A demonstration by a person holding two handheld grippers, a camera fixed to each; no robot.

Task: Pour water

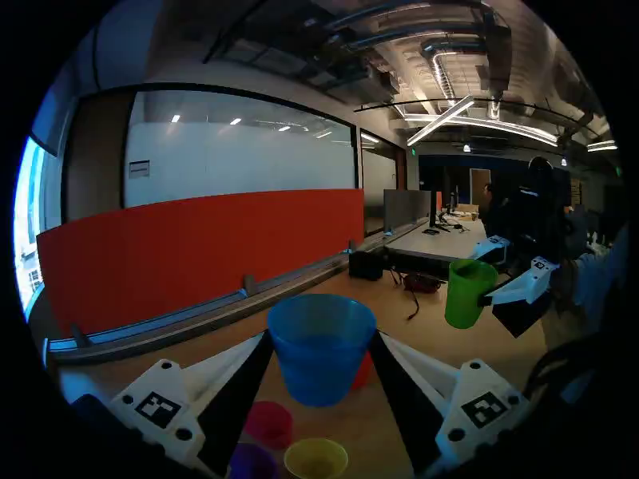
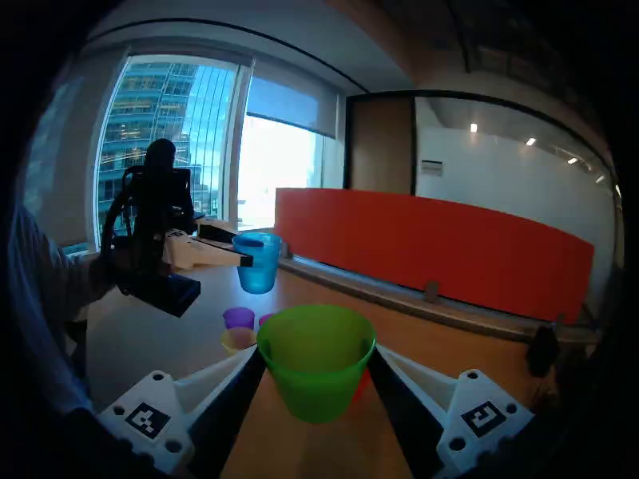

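- Nearest my left camera, the blue cup (image 1: 321, 339) stands upright, pinched between both fingers of my left gripper (image 1: 321, 355) above the wooden table (image 1: 363, 435).
- My right gripper (image 2: 317, 363) clasps the green cup (image 2: 317, 347), also upright.
- The two cups are well apart.
- A pink cup (image 1: 269, 421), a yellow cup (image 1: 316, 457) and a purple cup (image 1: 252, 461) stand on the table below.
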